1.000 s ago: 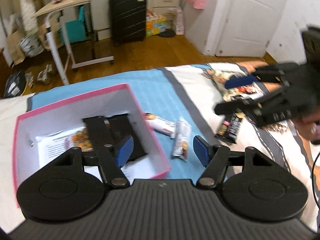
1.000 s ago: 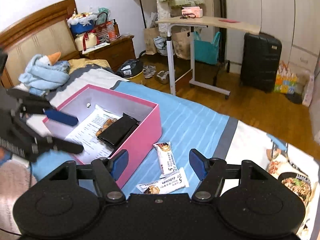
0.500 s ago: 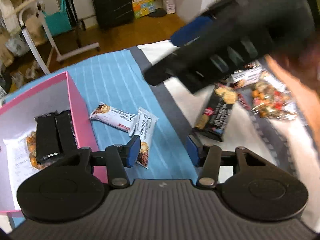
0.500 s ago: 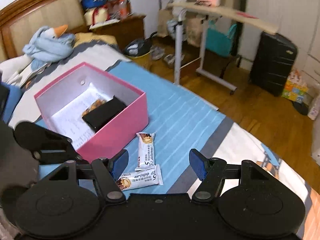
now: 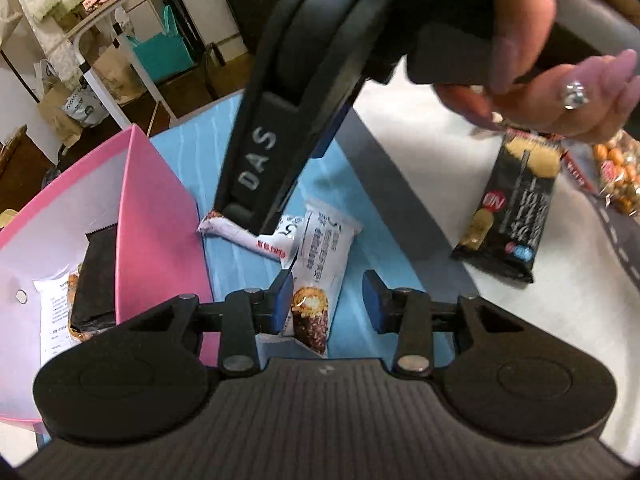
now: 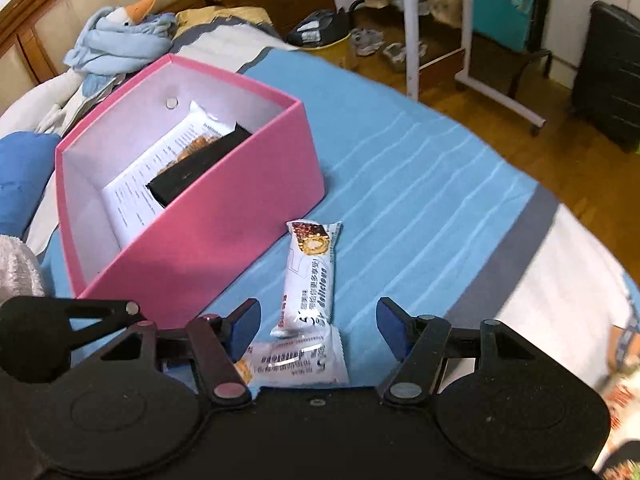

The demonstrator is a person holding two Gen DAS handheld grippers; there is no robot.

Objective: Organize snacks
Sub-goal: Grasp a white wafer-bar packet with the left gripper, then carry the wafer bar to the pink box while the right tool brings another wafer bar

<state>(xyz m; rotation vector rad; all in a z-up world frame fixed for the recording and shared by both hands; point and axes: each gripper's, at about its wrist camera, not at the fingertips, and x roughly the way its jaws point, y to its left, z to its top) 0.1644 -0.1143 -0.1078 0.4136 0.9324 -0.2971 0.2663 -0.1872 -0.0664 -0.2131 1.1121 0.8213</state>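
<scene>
The left gripper points down at the blue sheet, its jaws closing around the near end of a white bar; the left pad touches the wrapper edge, the right pad stands clear of it. A second white bar lies crosswise just beyond, with the right gripper's finger coming down onto it. In the right wrist view the right gripper has its jaws spread, closing slightly, not pressing on anything; the crosswise bar lies low between them, nearer the left pad, and the other bar runs away from the gap. The pink box sits to the left, with packets inside. Farther right on the white cover lies a black bar.
</scene>
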